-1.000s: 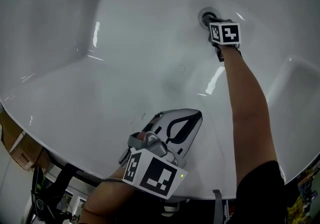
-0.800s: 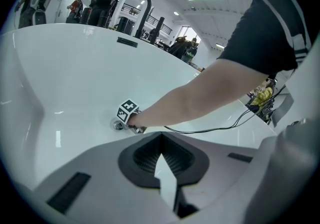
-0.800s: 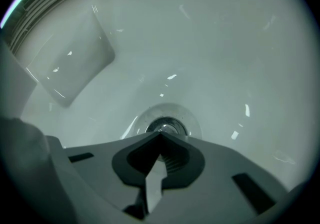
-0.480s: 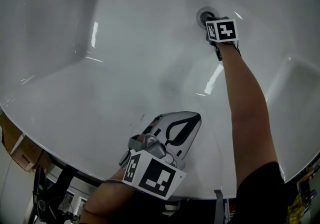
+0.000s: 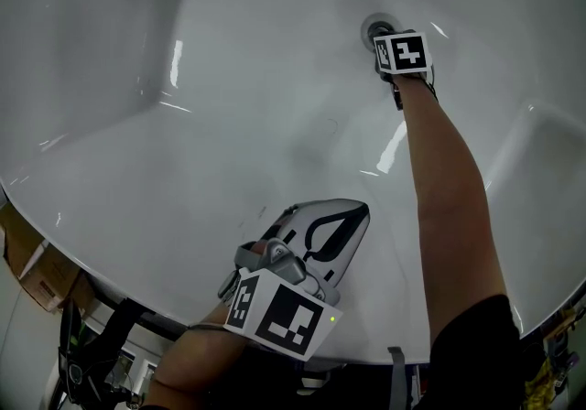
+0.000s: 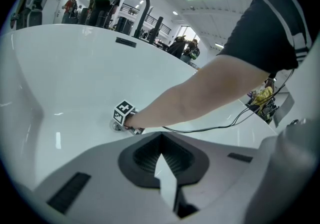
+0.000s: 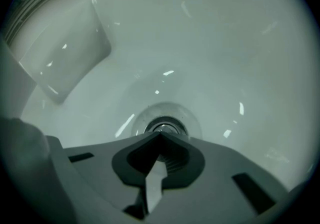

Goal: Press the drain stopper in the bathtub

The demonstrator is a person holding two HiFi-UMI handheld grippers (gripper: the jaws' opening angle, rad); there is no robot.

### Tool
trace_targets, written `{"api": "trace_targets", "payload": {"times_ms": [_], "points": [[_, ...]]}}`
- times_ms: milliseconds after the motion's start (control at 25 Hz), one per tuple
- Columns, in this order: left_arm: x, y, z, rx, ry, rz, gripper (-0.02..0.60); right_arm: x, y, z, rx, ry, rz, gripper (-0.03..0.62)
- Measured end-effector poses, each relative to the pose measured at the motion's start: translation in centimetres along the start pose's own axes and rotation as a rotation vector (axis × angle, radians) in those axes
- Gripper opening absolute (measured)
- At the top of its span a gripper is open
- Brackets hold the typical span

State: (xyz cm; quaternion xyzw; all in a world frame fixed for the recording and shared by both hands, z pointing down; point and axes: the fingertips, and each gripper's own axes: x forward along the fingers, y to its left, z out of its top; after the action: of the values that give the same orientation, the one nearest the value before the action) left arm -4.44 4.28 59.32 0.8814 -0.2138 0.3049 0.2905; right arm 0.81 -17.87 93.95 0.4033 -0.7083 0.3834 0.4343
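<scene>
We see the right hand-held gripper (image 7: 161,137) closed and empty, its tips at the drain stopper (image 7: 161,128) in the bathtub (image 5: 229,79) floor, hiding the stopper's near edge; we cannot make out contact. The left hand-held gripper (image 6: 160,138), closed and empty, hangs well apart.

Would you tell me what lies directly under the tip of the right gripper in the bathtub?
The drain stopper sits in the bathtub floor, at the closed tip of the right gripper. Only its far edge shows; the gripper covers the rest, including any contact.
</scene>
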Motion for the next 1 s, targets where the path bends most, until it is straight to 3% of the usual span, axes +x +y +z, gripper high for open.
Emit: {"api": "trace_targets", "payload": {"times_ms": [120, 200, 440, 640, 1000], "points": [[-0.1, 0.6, -0.8, 0.02, 0.016, 0.018, 0.006, -2.1, -0.2, 0.7, 0.29, -0.146, 0.075, 0.011], [0.1, 1.0, -1.9, 0.023, 0.039, 0.039, 0.006, -5.1, 0.1, 0.8, 0.362, -0.235, 0.112, 0.011], [0.6, 1.4, -3.4, 0.009, 0.075, 0.07, 0.006, -17.8, 3.7, -1.2, 0.301, -0.318, 0.233, 0.011], [-1.6, -0.1, 0.9, -0.041, 0.028, 0.076, 0.006, -28.7, 6.1, -2.4, 0.204, -0.342, 0.245, 0.011], [-8.2, -3.5, 7.8, -0.044, -0.017, 0.072, 0.006, -45.4, 8.6, -0.1, 0.193, -0.484, 0.268, 0.011]]}}
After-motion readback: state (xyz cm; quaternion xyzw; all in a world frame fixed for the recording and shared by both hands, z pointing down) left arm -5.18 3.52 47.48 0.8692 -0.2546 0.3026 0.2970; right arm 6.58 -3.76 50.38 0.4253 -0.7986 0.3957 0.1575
